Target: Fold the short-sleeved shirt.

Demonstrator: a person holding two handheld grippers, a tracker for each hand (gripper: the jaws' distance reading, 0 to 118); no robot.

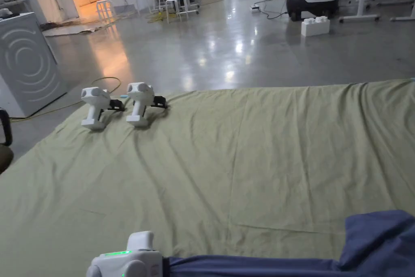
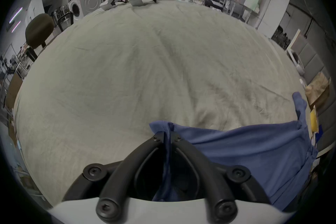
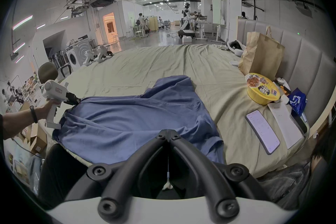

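left gripper point(image 2: 167, 137) had its jaws closed on an edge of the blue shirt point(image 3: 138, 118), cloth bunched between the tips and running back into the throat. the shirt lay rumpled on the near side of the green sheet point(image 1: 243, 148), partly over the bed's edge. right gripper point(image 3: 168, 134) sat at the shirt's near edge with its jaws together; whether cloth was pinched between them could not be told. if it held nothing, a lift would likely drag the shirt lopsided. farther right, a noodle bowl point(image 3: 261, 91) and phone point(image 3: 262, 131) risked being swept by loose cloth.
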